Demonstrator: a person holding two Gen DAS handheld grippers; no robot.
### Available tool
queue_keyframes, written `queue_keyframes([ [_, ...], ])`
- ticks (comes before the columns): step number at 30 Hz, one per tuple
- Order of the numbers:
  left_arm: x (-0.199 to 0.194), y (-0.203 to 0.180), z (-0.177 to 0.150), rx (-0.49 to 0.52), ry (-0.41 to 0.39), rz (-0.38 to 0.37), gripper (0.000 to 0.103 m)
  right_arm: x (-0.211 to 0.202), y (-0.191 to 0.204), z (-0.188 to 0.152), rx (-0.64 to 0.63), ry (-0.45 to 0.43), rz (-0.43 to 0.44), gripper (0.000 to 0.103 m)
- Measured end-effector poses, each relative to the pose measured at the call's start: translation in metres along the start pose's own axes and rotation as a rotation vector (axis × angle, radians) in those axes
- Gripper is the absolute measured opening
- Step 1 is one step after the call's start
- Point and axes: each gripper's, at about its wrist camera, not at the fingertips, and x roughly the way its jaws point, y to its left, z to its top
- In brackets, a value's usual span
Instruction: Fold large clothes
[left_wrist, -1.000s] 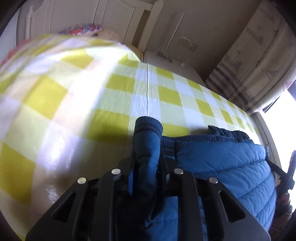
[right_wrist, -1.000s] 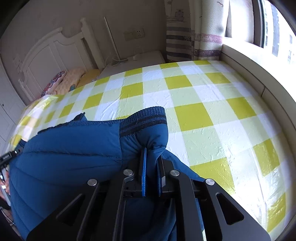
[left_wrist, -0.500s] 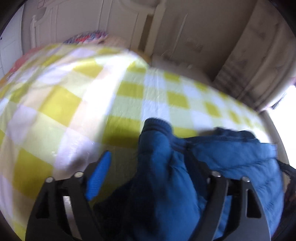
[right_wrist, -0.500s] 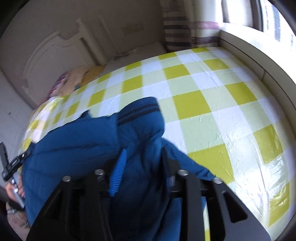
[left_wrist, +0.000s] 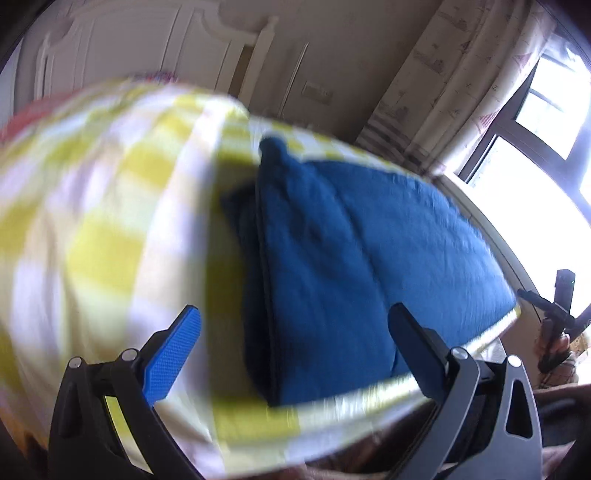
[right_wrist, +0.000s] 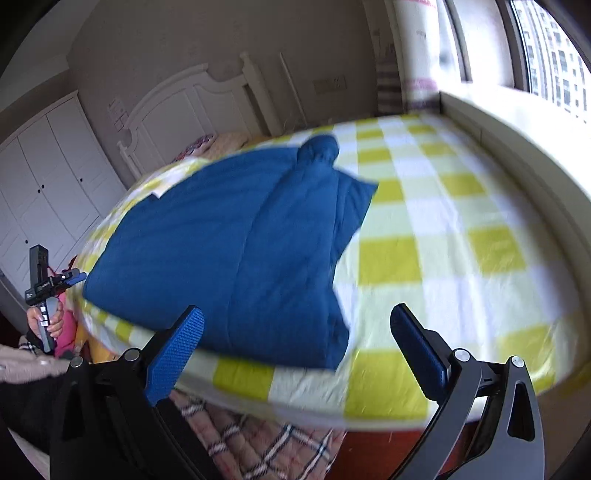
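Observation:
A blue padded jacket (left_wrist: 354, 251) lies folded flat on the yellow-and-white checked bed (left_wrist: 110, 221), near the bed's front edge. It also shows in the right wrist view (right_wrist: 236, 251), with a sleeve cuff (right_wrist: 319, 147) at its far end. My left gripper (left_wrist: 295, 332) is open and empty, held back from the jacket above the bed edge. My right gripper (right_wrist: 295, 332) is open and empty, also back from the jacket. Both views are motion-blurred.
A white headboard (right_wrist: 192, 107) and wardrobe (right_wrist: 40, 177) stand at the far left. A window ledge (right_wrist: 517, 140) runs along the bed's right side. A plaid quilt (right_wrist: 266, 443) hangs below the bed edge. The left hand-held gripper (right_wrist: 44, 291) shows at far left.
Both grippers let go of the jacket's sleeves, opened wide and pulled back and up from the bed. The jacket now lies flat and folded.

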Motion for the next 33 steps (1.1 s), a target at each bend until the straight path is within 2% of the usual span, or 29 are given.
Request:
queue_keyframes([
  [2,0.005,-0.001,-0.019,-0.017,0.017,-0.031,0.100,0.009,-0.001,-0.010,0.009,0.021,0.035,0.089],
  [4,0.012,-0.002,-0.027,-0.019,0.017,-0.045,0.100,0.021,0.000,-0.014,0.014,0.028,0.052,0.077],
  [6,0.017,-0.008,-0.029,0.003,-0.013,-0.031,0.098,0.028,-0.002,-0.014,0.017,0.023,0.044,0.075],
  [7,0.021,-0.010,-0.028,0.009,-0.011,-0.050,0.086,0.031,-0.004,-0.013,0.028,0.017,0.055,0.072],
  [8,0.023,-0.011,-0.027,0.008,-0.011,-0.058,0.080,0.032,-0.005,-0.014,0.033,0.007,0.067,0.070],
  [10,0.024,-0.018,-0.026,0.025,-0.020,-0.070,0.052,0.027,0.002,-0.017,0.002,-0.023,0.073,0.062],
  [13,0.012,-0.028,-0.021,0.061,-0.058,-0.053,0.034,0.016,0.012,-0.014,-0.017,-0.063,0.049,0.035],
  [17,-0.017,-0.032,-0.005,0.049,-0.123,-0.079,0.027,-0.014,0.032,0.005,-0.048,-0.147,0.063,0.028],
  [20,-0.022,-0.033,-0.006,0.079,-0.117,-0.053,0.027,-0.019,0.039,0.005,-0.103,-0.139,0.068,0.028],
  [23,-0.001,-0.025,-0.023,0.062,-0.035,-0.029,0.028,0.003,0.020,-0.014,-0.064,-0.044,0.055,0.027],
  [26,0.006,-0.017,-0.030,0.039,-0.033,-0.028,0.042,0.011,-0.004,-0.031,0.026,-0.004,0.069,0.029],
  [27,0.003,-0.012,-0.027,0.024,-0.026,-0.020,0.051,0.007,-0.007,-0.030,0.045,-0.003,0.072,0.031],
  [29,-0.012,-0.011,-0.016,0.029,-0.065,0.052,0.065,-0.008,-0.003,-0.019,0.028,-0.013,0.034,0.034],
  [30,-0.022,-0.013,-0.009,0.040,-0.098,0.085,0.076,-0.016,0.002,-0.014,0.011,-0.037,0.008,0.037],
  [31,-0.038,-0.017,0.000,0.055,-0.161,0.119,0.088,-0.032,0.009,-0.003,-0.019,-0.087,-0.036,0.047],
  [32,-0.046,-0.020,0.006,0.064,-0.202,0.135,0.093,-0.044,0.016,0.008,-0.041,-0.139,-0.066,0.057],
  [33,-0.057,-0.029,0.016,0.084,-0.258,0.155,0.099,-0.058,0.027,0.021,-0.064,-0.215,-0.096,0.087],
])
